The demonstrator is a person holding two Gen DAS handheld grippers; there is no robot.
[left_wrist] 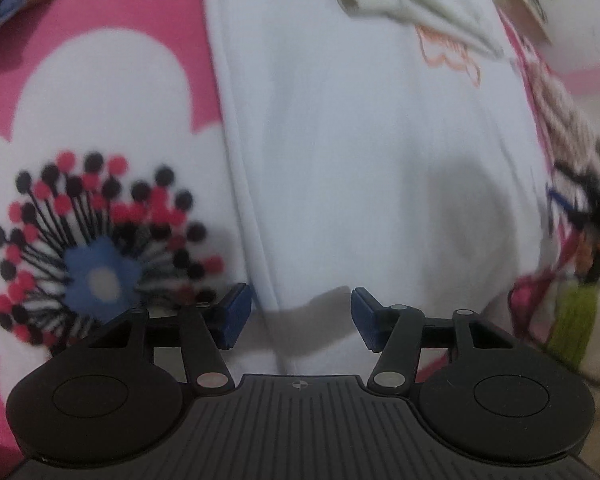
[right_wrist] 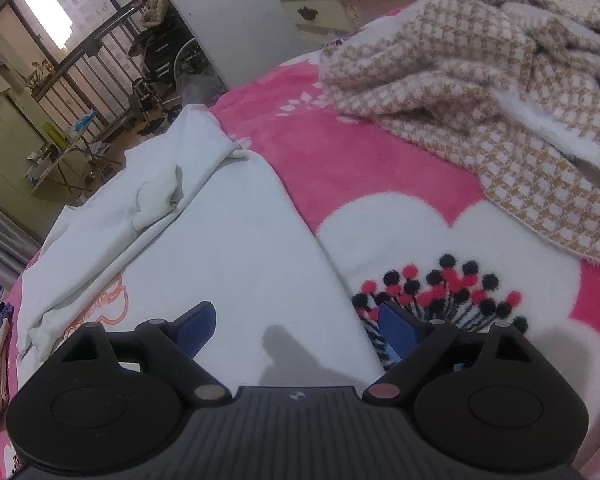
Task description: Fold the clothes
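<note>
A bed covered by a pink blanket point(right_wrist: 300, 152) with large white flowers — dotted red and black centres. A white garment point(right_wrist: 228, 240) lies flat across the frame's left and middle; a beige-and-white checked knit point(right_wrist: 480, 80) sits heaped at upper right.

A bed covered by a pink blanket point(right_wrist: 364, 148) with big white flowers fills the foreground. Beyond it a cream nightstand point(right_wrist: 340, 8) with a dark drawer handle stands against a white wall point(right_wrist: 228, 12). Farther left, a wheelchair point(right_wrist: 160, 56) sits near a dark railing point(right_wrist: 84, 60), a bright window point(right_wrist: 48, 12) glows behind, and a small folding table point(right_wrist: 68, 152) holds clutter.
</note>
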